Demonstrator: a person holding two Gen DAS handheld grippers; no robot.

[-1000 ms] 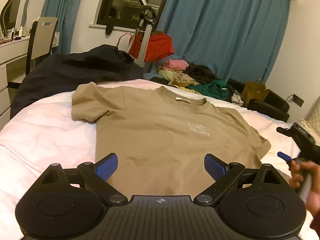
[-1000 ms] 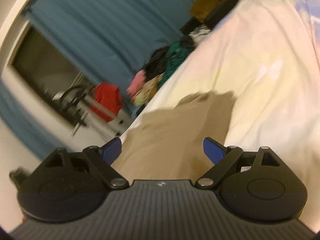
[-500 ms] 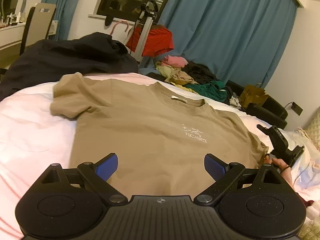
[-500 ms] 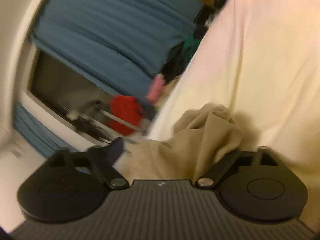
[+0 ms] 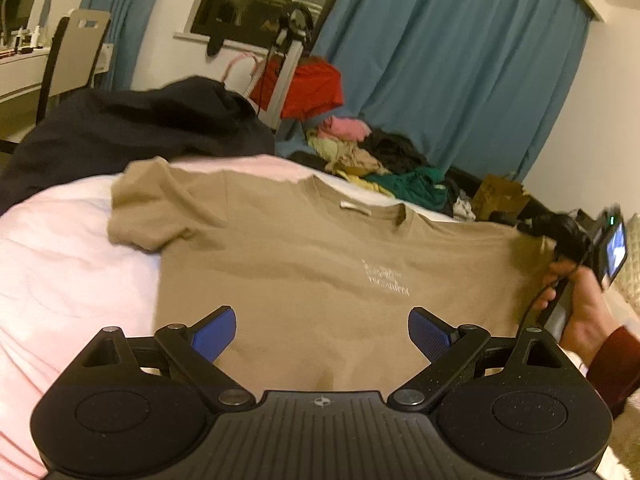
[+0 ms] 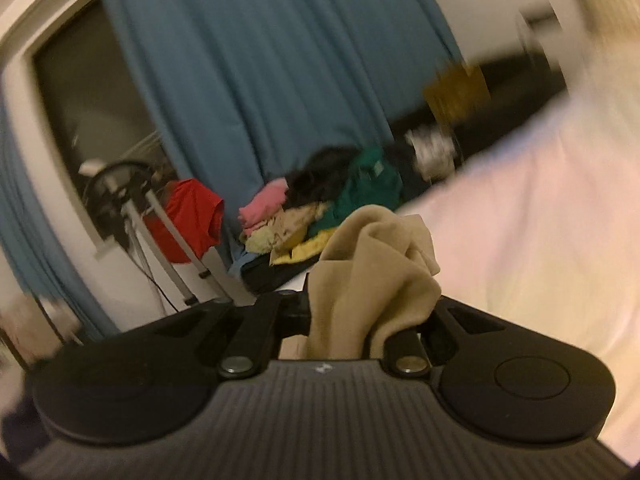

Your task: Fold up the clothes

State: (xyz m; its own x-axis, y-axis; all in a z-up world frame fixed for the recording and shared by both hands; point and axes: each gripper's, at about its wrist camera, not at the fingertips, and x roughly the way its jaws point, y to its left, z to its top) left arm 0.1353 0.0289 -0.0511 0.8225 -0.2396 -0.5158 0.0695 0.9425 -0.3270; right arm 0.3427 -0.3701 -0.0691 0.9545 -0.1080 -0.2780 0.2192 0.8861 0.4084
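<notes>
Ahead of the left gripper (image 5: 322, 330), whose fingers stand apart, the tan t-shirt (image 5: 304, 276) lies flat and unfolded on the bed (image 5: 60, 264), while the right gripper (image 6: 348, 320), clamped on its sleeve, lifts for a first fold.

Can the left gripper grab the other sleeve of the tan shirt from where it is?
Probably yes. The left gripper is open above the tan shirt, and the free sleeve lies flat on the pink bedding with nothing covering it.
</notes>
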